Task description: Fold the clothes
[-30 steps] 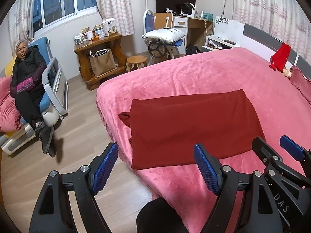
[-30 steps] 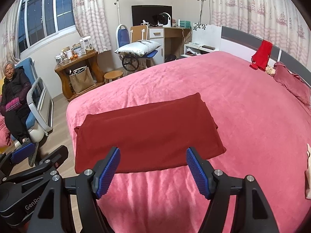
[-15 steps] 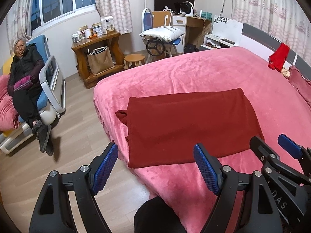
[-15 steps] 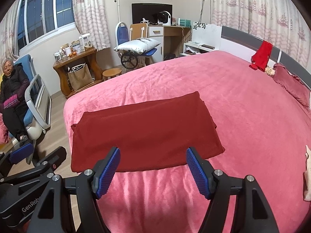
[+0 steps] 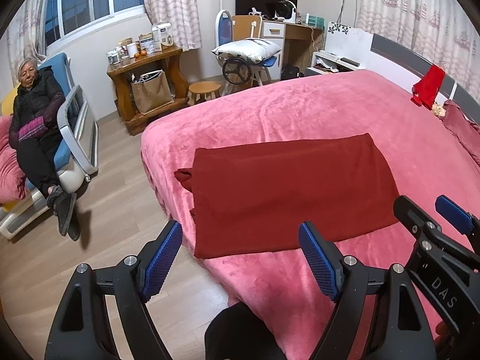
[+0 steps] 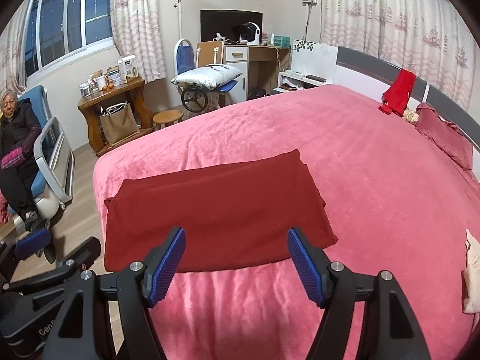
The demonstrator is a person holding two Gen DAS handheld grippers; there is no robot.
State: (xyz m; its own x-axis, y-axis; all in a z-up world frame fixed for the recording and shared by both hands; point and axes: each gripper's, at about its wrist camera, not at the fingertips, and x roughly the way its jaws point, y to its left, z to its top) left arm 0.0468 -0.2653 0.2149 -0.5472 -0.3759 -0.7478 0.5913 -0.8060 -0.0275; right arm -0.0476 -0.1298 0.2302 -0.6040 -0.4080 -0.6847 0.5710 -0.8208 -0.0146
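Observation:
A dark red garment (image 5: 288,192) (image 6: 216,210) lies folded into a flat rectangle on the pink bed cover (image 5: 300,111) (image 6: 360,162), near the bed's left corner. A small bunched piece of it sticks out at its left edge. My left gripper (image 5: 240,255) hovers open over the bed's near edge, short of the garment, with nothing between its blue pads. My right gripper (image 6: 235,258) also hangs open just in front of the garment's near edge, empty. Each gripper shows at the edge of the other's view.
A person (image 5: 36,120) sits in a blue chair at the left, feet on the wooden floor (image 5: 114,186). A wooden side table (image 5: 144,69), a stool (image 5: 204,90), a wheelchair with a pillow (image 5: 246,51) and a desk stand beyond the bed. Red cloth (image 5: 429,85) hangs on the headboard.

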